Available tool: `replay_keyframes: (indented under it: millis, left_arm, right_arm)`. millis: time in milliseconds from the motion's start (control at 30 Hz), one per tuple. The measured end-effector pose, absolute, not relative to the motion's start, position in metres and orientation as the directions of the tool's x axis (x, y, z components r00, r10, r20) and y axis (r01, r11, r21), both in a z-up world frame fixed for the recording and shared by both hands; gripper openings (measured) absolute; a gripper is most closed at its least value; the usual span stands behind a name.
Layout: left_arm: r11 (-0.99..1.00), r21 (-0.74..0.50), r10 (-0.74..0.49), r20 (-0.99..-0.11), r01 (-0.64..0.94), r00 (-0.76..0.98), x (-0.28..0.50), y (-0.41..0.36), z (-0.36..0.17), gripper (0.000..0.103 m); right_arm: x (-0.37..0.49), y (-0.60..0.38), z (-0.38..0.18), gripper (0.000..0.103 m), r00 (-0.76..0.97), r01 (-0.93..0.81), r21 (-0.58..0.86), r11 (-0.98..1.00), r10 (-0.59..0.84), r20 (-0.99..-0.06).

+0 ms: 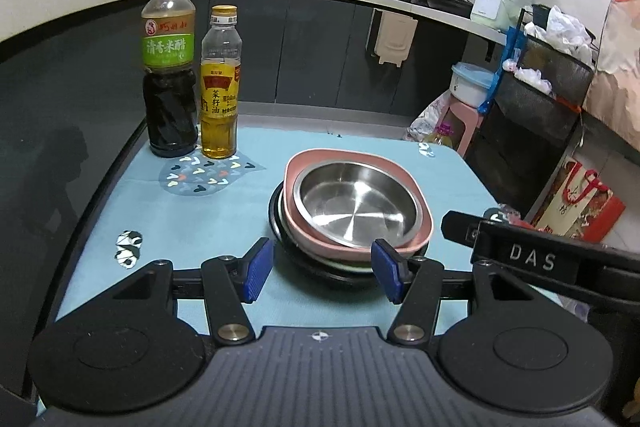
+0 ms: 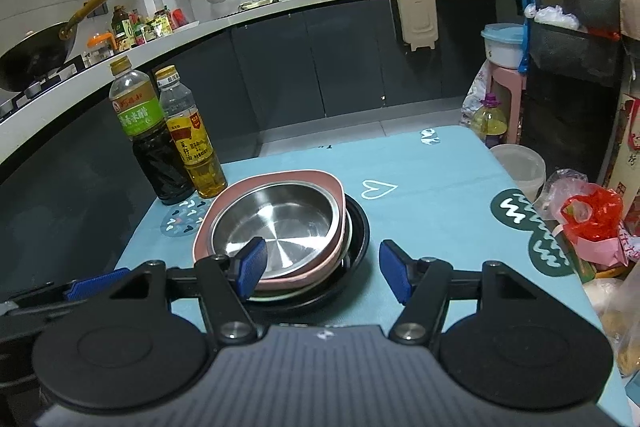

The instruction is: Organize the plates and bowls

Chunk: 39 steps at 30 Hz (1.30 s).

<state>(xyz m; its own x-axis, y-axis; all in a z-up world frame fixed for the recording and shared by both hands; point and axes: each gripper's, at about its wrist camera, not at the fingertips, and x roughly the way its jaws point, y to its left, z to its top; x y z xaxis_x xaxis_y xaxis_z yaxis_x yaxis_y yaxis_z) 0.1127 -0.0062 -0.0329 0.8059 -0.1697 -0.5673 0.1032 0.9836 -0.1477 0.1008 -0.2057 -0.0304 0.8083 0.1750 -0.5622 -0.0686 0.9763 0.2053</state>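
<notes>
A steel bowl (image 1: 356, 203) sat nested inside a pink bowl (image 1: 416, 241), which in turn rested on a pale dish and a black plate (image 1: 288, 247) at the bottom, the whole stack standing near the middle of the desk (image 1: 180, 227) with its blue cloth. The widest piece lay lowest and the smallest on top, which looked like a sensible order for a stack that should not wobble. The left hand-held gripper (image 1: 322, 273) hovered just at the near edge of the stack with its blue pads well apart and nothing between them; its right pad (image 1: 386, 275) stood close in front of the pink bowl's rim, though contact could not be told. The right hand-held gripper (image 2: 324, 273) hung at the near right of the stack, also spread and empty, with its left pad (image 2: 252, 265) over the near edge of the bowls. Both seemed to be held wide and low so that either could close on a rim without knocking the pile. A dark vinegar bottle (image 1: 170, 75) and a yellow oil bottle (image 1: 219, 87) stood side by side at the far left corner, well apart from the stack and out of the working path. Judging by the tidy nesting, the sorting looked close to done.
</notes>
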Motion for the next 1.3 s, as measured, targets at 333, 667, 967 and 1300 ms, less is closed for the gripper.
replay_keyframes:
  millis: [333,667,967,1300]
  left_arm:
    - [0.992,-0.098,-0.119,-0.566,0.077,0.816,0.079,-0.004,-0.027,0.058]
    - [0.993,-0.094,-0.111,-0.579,0.07,0.808,0.058,-0.004,-0.025,0.058]
    - [0.993,-0.091,-0.112,-0.56,0.073,0.821,0.041,-0.003,-0.019,0.058]
    - [0.995,-0.069,-0.095,-0.567,0.068,0.818,0.032,-0.006,-0.021,0.058]
  right_arm:
    - [0.074,-0.199,-0.022,0.061,0.818,-0.062,0.21,0.976,0.17,-0.549]
    - [0.048,-0.193,-0.015,0.061,0.832,-0.057,0.202,0.978,0.158,-0.532]
    - [0.031,-0.187,-0.013,0.061,0.842,-0.046,0.187,0.981,0.139,-0.522]
    - [0.02,-0.183,-0.016,0.061,0.846,-0.036,0.182,0.983,0.127,-0.518]
